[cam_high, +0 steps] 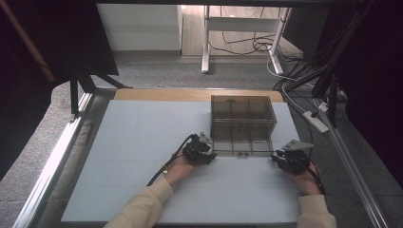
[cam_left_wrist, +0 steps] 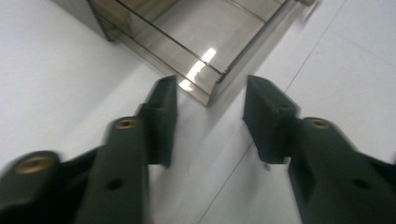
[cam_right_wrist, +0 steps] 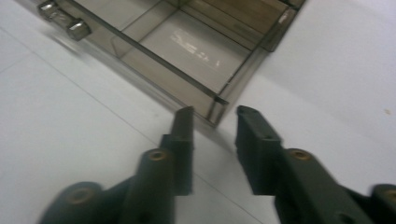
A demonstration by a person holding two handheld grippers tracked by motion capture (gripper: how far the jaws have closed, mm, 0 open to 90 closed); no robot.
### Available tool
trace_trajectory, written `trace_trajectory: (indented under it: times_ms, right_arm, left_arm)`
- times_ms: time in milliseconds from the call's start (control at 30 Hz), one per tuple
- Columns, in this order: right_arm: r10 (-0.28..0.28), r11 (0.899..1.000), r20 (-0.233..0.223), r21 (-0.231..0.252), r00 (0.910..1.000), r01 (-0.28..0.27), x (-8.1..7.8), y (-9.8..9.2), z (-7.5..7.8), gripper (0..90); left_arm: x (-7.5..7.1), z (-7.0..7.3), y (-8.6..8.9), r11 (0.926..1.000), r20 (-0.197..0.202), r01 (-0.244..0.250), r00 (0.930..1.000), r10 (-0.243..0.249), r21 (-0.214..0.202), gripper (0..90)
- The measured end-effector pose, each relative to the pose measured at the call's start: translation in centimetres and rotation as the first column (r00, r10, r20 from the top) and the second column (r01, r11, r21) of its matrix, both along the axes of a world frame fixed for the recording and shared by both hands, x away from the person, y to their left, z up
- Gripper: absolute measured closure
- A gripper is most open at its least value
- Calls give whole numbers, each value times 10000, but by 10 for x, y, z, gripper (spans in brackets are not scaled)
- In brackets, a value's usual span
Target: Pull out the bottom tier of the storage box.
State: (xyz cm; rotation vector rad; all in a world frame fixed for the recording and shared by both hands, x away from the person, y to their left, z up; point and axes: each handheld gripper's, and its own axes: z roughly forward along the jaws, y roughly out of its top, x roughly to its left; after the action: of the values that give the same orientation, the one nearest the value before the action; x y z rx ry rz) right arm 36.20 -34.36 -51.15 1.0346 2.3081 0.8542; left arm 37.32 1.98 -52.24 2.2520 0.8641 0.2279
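Note:
A smoky see-through drawer box [cam_high: 243,109] stands on the pale mat, right of centre. Its drawer [cam_high: 241,140] is pulled out toward me and looks empty, with a small handle [cam_high: 243,154] on its front. My left gripper [cam_high: 210,153] is at the drawer's front left corner. In the left gripper view the gripper [cam_left_wrist: 210,95] is open, the drawer [cam_left_wrist: 187,42] corner just ahead of the gap. My right gripper [cam_high: 276,156] is at the front right corner. The right gripper view has the gripper [cam_right_wrist: 215,115] open before the drawer [cam_right_wrist: 187,51] corner, the handle [cam_right_wrist: 65,21] far left.
The pale mat [cam_high: 138,156] covers the table, with a wooden strip [cam_high: 161,94] along its far edge. Metal rails run down both sides. A power strip [cam_high: 316,121] and cables lie to the right. White desk legs [cam_high: 206,42] stand on the floor beyond.

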Motion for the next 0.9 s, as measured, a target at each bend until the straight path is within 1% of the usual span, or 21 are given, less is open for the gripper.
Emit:
trace_trajectory:
  times_ms: [33,67,100,133,200,267,300,400,500,600,667,733,800,900]
  right_arm:
    - [-56,9999,-7,103,10000,57,0,-1,1,602]
    - [-126,9997,22,208,9999,125,0,-1,2,558]
    - [-199,9994,41,289,9998,197,0,-2,3,534]
    - [-248,9989,46,393,9997,246,0,-3,3,510]
    - [-282,9983,81,513,9996,278,-1,-3,4,468]
    - [-316,9978,234,591,9992,302,-2,-1,5,420]
    - [-313,9973,261,670,9992,295,-2,-1,6,413]
    - [-143,9938,321,1109,9994,106,-4,-1,10,409]
    - [-45,9924,369,1229,9993,0,-5,0,12,403]
    - [120,9884,385,1511,9992,-177,-7,3,16,389]
    - [193,9880,397,1523,9990,-251,-8,5,17,383]
    - [321,9876,408,1523,9986,-380,-9,8,18,379]
    - [414,9872,420,1523,9983,-474,-9,11,19,378]
    - [547,9849,415,1623,9976,-608,-10,15,19,378]
  left_arm:
    - [0,2,2,9999,-46,-2,10000,1,-129,515]
    - [-1,3,5,9997,-46,49,10000,-50,-258,459]
    - [-2,5,8,9991,-8,101,9999,-102,-404,416]
    - [-3,7,9,9990,6,122,9999,-121,-423,390]
    - [-6,9,13,9986,87,141,9999,-137,-506,360]
    - [-10,12,19,9979,196,107,9998,-94,-641,332]
    - [-13,14,23,9970,173,90,9998,-77,-763,324]
    - [-20,17,31,9961,212,62,9998,-43,-875,306]
    - [-28,22,41,9945,278,15,9996,15,-1050,296]
    - [-36,27,51,9941,379,-29,9993,71,-1084,283]
    - [-42,29,59,9936,434,-62,9990,112,-1131,279]
    - [-48,31,66,9948,461,-109,9988,156,-1011,265]
    - [-55,32,74,9950,473,-190,9986,237,-976,251]
    - [-68,33,89,9921,508,-411,9976,474,-1182,246]
